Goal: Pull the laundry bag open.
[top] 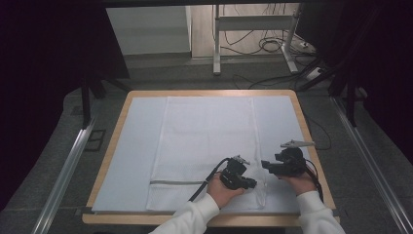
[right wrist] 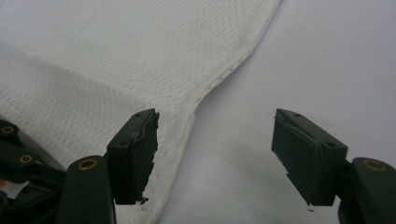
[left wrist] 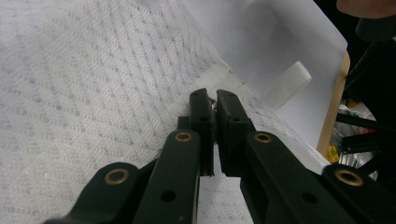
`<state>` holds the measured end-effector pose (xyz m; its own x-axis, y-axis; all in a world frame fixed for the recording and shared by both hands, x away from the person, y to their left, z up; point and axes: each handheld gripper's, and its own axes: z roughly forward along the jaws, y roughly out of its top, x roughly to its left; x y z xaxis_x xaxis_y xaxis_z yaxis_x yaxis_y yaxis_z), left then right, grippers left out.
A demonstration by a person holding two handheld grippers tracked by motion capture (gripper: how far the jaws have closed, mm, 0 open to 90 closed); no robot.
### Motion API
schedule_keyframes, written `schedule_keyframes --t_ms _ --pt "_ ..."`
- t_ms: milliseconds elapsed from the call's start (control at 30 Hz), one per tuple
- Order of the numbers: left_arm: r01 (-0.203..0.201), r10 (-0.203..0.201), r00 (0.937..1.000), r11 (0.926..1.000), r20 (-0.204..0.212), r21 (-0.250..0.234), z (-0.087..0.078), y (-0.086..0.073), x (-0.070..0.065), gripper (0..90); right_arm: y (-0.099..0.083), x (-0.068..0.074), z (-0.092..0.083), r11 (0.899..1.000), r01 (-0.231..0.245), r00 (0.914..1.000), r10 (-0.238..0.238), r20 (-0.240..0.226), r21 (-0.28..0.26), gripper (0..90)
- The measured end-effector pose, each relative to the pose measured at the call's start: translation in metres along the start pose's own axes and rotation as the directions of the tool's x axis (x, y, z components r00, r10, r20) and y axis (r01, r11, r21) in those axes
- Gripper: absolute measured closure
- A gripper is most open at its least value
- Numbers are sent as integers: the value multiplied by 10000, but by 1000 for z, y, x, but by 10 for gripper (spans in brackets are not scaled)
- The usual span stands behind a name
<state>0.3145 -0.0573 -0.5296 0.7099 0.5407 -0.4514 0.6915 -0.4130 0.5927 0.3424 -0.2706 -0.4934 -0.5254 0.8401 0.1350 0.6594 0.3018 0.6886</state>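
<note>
I looked over the white towel (top: 204,141), the table (top: 209,92) around it and my own jaws, and found no lettering, label, brand mark or number I could read anywhere near that towel.

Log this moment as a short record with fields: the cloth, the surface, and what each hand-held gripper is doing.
cloth: white woven towel, spread flat, grey stripe near its front edge
surface: pale sheet on a wood-rimmed table
left hand-held gripper: jaws closed, pinching the towel near its front right corner
right hand-held gripper: jaws wide open, nothing between the pads, one jaw over the towel's edge, the other over the sheet
other item: small white block on the sheet beyond the towel
</note>
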Motion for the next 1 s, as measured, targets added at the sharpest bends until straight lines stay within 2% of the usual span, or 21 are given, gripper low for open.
schedule_keyframes --t_ms 233,433,667,733,1000 --pt "1 2 9999 9998 170 -203 -5 0 0 872 -1 6 5 9985 -227 9977 259 -634 508 330" --pt "5 4 9997 9994 263 -348 -10 0 -1 871 -1 10 10 9964 -472 9947 533 -882 699 330" --pt "-6 22 9996 9987 292 -515 -17 1 1 871 0 8 9 9936 -920 9899 983 -1022 650 328" --pt "-24 38 9996 9986 267 -533 -17 1 0 872 0 8 9 9919 -1106 9858 1174 -1201 619 325" --pt "-118 133 9997 9978 217 -648 -22 1 -2 872 2 14 13 9882 -1295 9776 1410 -1565 812 343"
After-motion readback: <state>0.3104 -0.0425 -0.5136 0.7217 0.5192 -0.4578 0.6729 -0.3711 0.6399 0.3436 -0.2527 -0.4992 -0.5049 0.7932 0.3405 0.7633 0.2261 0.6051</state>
